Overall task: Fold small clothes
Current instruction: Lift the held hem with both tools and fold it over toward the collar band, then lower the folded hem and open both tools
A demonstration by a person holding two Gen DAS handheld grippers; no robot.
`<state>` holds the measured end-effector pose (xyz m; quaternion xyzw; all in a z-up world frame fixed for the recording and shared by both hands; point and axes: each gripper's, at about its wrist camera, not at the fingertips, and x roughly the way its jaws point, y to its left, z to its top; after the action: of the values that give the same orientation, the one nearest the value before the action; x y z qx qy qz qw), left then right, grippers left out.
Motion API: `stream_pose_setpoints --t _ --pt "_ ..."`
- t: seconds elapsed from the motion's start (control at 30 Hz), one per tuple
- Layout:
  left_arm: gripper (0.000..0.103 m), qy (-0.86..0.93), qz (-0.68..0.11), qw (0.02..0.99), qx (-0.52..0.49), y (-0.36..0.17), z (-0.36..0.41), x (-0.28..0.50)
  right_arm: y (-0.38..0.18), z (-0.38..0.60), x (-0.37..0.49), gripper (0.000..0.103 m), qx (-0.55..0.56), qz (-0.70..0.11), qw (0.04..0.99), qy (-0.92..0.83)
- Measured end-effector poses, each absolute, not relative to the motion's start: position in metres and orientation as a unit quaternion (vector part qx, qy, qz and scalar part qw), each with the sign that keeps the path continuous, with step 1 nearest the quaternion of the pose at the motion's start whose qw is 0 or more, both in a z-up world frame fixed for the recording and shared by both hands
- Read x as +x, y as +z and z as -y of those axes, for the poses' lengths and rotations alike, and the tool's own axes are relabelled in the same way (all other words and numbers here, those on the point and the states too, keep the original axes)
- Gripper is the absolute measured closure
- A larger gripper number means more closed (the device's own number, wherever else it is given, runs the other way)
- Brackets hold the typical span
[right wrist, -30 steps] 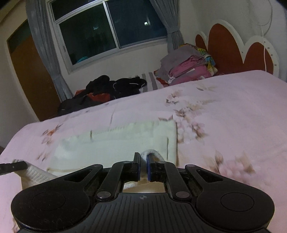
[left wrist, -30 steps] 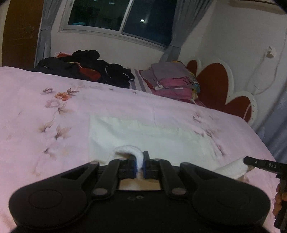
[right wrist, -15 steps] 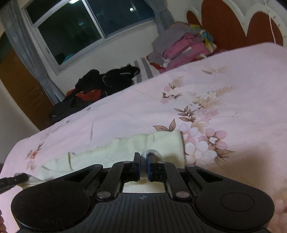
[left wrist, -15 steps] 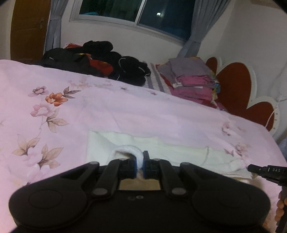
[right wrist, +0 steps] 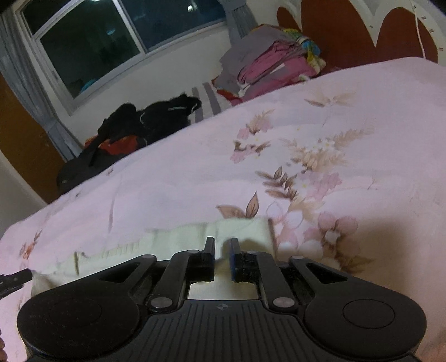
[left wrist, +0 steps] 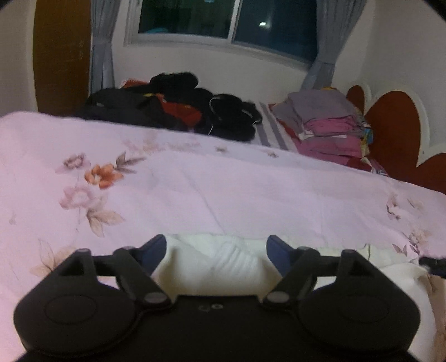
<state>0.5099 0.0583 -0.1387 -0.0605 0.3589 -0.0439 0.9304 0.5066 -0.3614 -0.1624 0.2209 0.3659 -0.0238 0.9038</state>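
cream garment, pink floral bedspread

Dim indoor light, dark window, soft blur throughout, fisheye bending and black vignette at corners.

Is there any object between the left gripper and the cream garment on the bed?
Nothing visible. The left gripper has its jaws spread wide directly over the cream garment, which lies on the pink quilt. No other item sits between them.
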Motion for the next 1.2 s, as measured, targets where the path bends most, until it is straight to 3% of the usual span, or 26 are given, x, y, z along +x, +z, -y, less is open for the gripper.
stream_pose_setpoints --t 0.03,0.27,0.33,0.47,0.5,0.53,0.6,0.7,0.77,1.0,1.2 --pt "0.026 -0.050 -0.360 0.930 -0.055 -0.138 -0.059 0.508 -0.160 0.362 0.506 0.029 0.220 -0.357 0.908 -0.026" --pt "0.037 -0.097 -0.380 0.920 -0.005 -0.154 -0.049 0.508 -0.164 0.341 0.512 0.029 0.148 -0.370 0.917 0.024" --pt "0.043 -0.097 -0.390 0.916 -0.007 -0.161 -0.048 0.514 -0.171 0.333 0.515 0.049 0.125 -0.379 0.916 0.032" --pt "0.056 -0.098 -0.401 0.911 -0.018 -0.171 -0.052 0.521 -0.180 0.330 0.519 0.051 0.118 -0.389 0.913 0.037" --pt "0.068 -0.099 -0.402 0.910 -0.021 -0.173 -0.054 0.522 -0.183 0.330 0.521 0.051 0.117 -0.392 0.912 0.039" --pt "0.085 -0.101 -0.403 0.909 -0.025 -0.175 -0.056 0.522 -0.184 0.330 0.522 0.059 0.113 -0.393 0.912 0.041" --pt "0.097 -0.098 -0.401 0.910 -0.033 -0.177 -0.058 0.522 -0.186 0.329 0.524 0.084 0.109 -0.399 0.910 0.046" --pt "0.099 -0.102 -0.393 0.913 -0.037 -0.176 -0.059 0.519 -0.187 0.330 0.523 0.087 0.105 -0.399 0.910 0.050" --pt "0.099 -0.103 -0.382 0.918 -0.037 -0.172 -0.058 0.516 -0.185 0.330 0.521 0.099 0.099 -0.395 0.912 0.054" --pt "0.100 -0.079 -0.330 0.939 -0.051 -0.155 -0.059 0.516 -0.165 0.330 0.521 0.099 0.105 -0.339 0.934 0.031" --pt "0.097 -0.063 -0.378 0.923 -0.020 -0.181 -0.052 0.525 -0.190 0.326 0.536 0.099 0.088 -0.384 0.919 0.015"
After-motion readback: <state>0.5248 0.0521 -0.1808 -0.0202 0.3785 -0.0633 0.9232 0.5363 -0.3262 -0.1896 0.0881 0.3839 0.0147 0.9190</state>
